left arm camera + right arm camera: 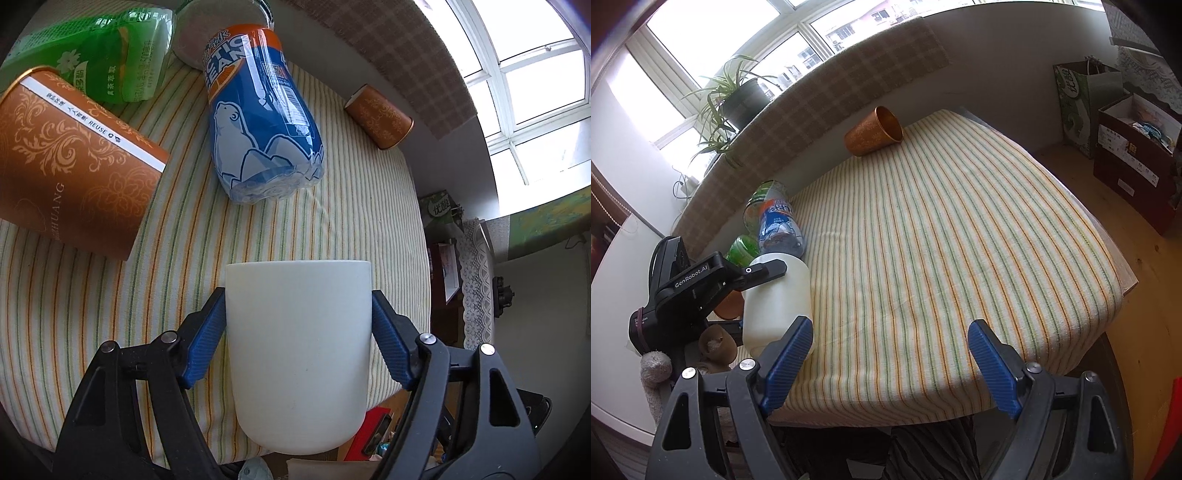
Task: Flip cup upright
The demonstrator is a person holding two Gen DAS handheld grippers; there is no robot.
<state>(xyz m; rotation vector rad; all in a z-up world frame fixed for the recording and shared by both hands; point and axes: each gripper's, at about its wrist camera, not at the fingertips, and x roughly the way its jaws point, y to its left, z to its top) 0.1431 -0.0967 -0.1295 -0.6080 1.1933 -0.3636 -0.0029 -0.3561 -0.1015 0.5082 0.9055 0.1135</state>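
My left gripper point(298, 308) is shut on a plain white cup point(299, 354), its blue pads pressing both sides. The cup stands upright with its rim toward the table's far side, at the near edge of the striped tablecloth point(351, 229). In the right wrist view the same white cup point(775, 302) shows at the left, held by the left gripper's black body point(698, 284). My right gripper point(890, 347) is open and empty over the near edge of the tablecloth point(942, 240).
An orange paper cup point(380, 116) lies on its side at the far edge; it also shows in the right wrist view point(873, 131). A blue water bottle point(258, 122), a green bottle point(110, 55) and a large orange paper cup point(70, 162) stand left. Boxes point(1134, 155) sit right of the table.
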